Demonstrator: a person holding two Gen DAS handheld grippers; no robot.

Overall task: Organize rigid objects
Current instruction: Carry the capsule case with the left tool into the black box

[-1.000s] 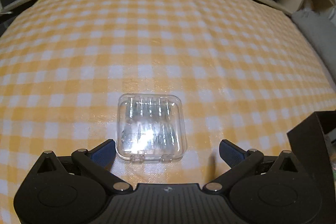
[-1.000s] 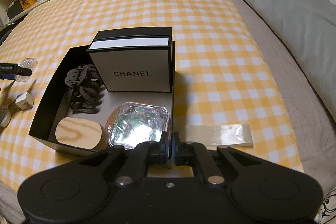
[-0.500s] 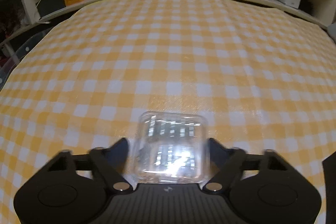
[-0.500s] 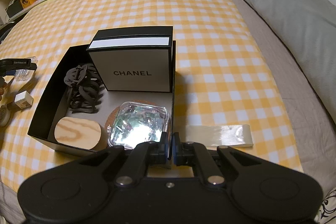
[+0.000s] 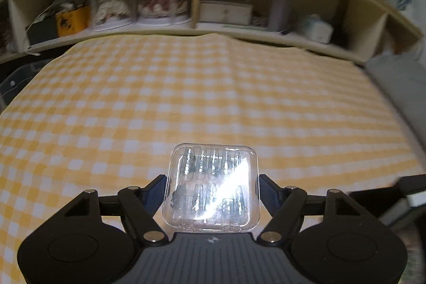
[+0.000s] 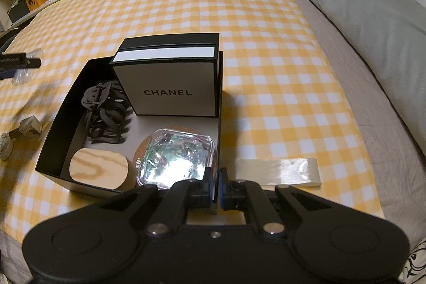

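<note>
Left wrist view: one clear plastic case [image 5: 211, 185] sits between the two blue-padded fingers of the left tongs [image 5: 212, 193], which pinch it by its side walls above the yellow checked cloth [image 5: 186, 97]. Inside it are two rows of small clear pieces; glare runs across the lid, so their exact count is hard to make out. Far ahead of the tongs runs one long shelf [image 5: 213, 25] holding blurred boxes and jars. To the right of the tongs a dark box edge is cut off by the frame.

In the right wrist view, the right tongs [image 6: 215, 184] are pressed together on the near right wall of one open black box [image 6: 57, 129]. Just ahead of the fingers, inside the box, lie four things: one second clear case [image 6: 175, 157] resting on a round cork mat that is mostly hidden under it, one round wooden lid [image 6: 97, 168] to the left, one dark tangle of hair clips [image 6: 106, 113] further ahead, and one white box [image 6: 170, 87] printed CHANEL at the far end. Right of the fingers one pale strip [image 6: 277, 172] lies flat on the cloth, just outside the box. Far left, the left tongs and their case show only as a blurred sliver at the frame edge. One small cube [image 6: 30, 127] and one rounded item, partly cut off, sit left of the box. One grey pillow [image 6: 372, 17] lies far right.
</note>
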